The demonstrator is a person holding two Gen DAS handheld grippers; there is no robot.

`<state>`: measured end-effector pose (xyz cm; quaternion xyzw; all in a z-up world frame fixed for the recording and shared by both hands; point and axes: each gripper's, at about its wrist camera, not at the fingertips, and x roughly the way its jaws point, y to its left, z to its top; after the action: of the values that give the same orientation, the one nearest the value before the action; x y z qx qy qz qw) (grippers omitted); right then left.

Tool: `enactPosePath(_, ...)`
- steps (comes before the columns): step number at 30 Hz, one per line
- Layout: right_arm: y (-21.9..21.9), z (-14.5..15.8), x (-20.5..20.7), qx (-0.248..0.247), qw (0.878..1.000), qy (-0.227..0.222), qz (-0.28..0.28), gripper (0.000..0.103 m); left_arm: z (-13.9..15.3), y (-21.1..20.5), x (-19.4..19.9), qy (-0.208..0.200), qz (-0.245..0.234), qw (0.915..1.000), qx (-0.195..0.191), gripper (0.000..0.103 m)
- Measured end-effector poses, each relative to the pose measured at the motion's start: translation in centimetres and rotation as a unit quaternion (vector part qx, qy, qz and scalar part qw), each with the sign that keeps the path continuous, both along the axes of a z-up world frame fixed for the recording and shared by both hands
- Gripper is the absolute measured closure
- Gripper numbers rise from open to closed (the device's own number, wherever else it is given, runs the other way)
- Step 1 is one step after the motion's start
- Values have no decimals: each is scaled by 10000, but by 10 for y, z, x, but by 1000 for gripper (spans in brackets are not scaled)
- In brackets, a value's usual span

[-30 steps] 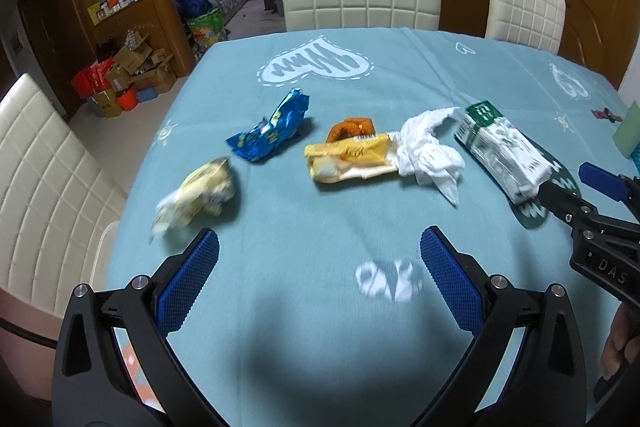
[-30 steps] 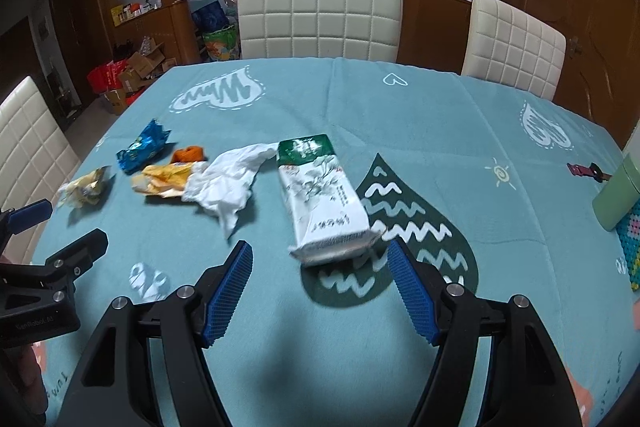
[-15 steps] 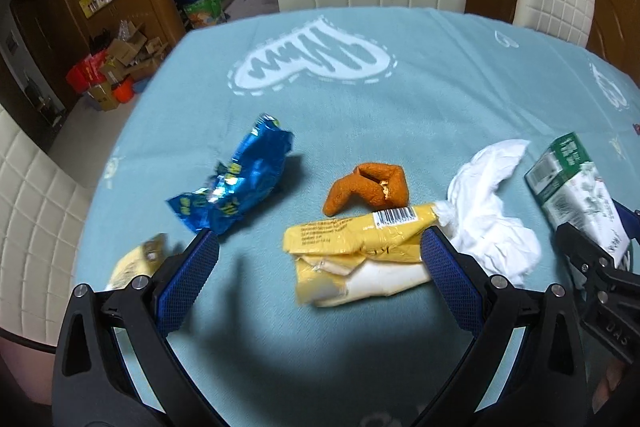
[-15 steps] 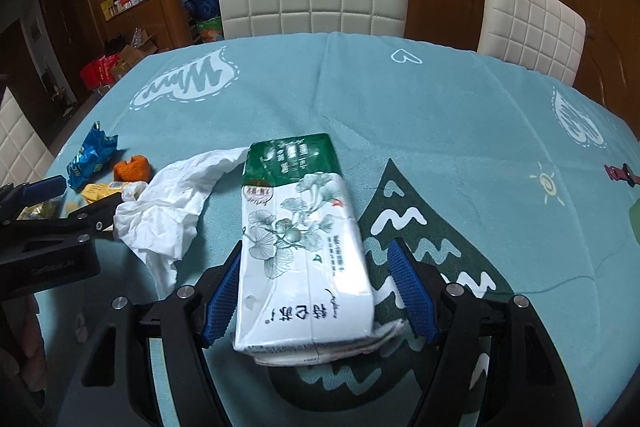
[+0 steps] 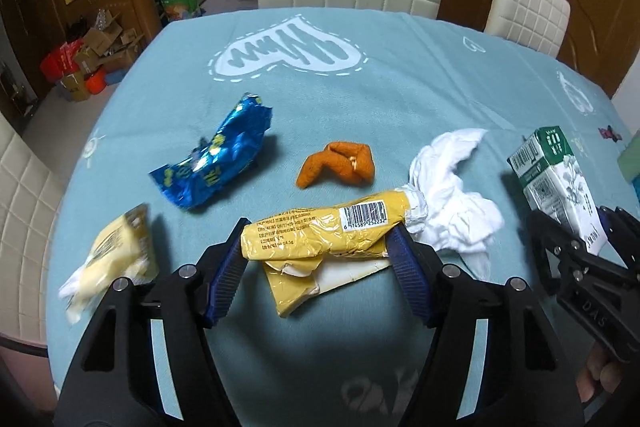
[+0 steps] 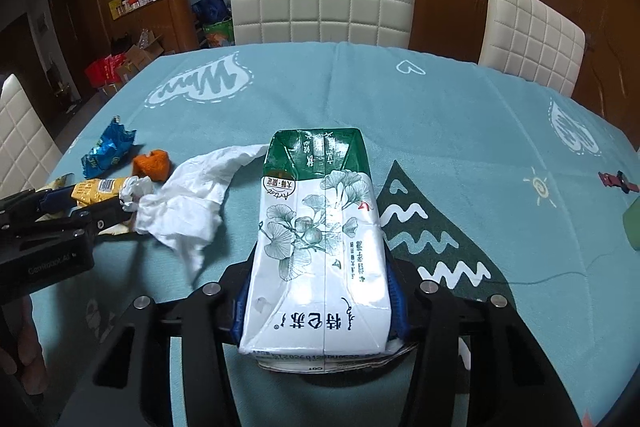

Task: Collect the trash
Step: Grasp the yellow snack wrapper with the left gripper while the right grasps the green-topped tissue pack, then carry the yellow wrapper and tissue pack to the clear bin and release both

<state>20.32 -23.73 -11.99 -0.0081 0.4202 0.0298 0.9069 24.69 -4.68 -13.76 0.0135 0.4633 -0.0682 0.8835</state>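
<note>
I judge the collecting as barely begun: every piece of trash I can see is on the desk, and I see no bin or bag in either view, so I cannot tell where it all has to go. Both grabs are only now being made.

My left gripper has just been closing its jaws. They stand partly apart around the yellow wrapper, with the blue pads at or touching its two ends; I read this as contact but cannot say the hold is firm. The wrapper lies flat on the cloth, its far end just beside the crumpled white tissue.

My right gripper has also just been closing. Its jaws are pressed against both sides of the white-and-green carton, which lies lengthwise between them with its green end pointing away from me. It looks clamped, though whether it is off the desk I cannot tell.

Left untouched: the blue wrapper, the orange scrap beyond the yellow one, the tissue, and a pale yellow packet near the left edge, blurred in my view. So, as I judge it, two items are in hand and four wait.
</note>
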Motion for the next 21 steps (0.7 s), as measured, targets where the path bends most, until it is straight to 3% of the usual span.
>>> enactPosePath(10, 39, 31, -36, -65, 9989, -196, 420, 53, 32, 25, -50, -327, 159, 9993, 33, 35)
enactPosePath(21, 117, 45, -66, -95, 9922, -302, 1205, 53, 41, 92, -101, -381, 726, 9966, 8, 35)
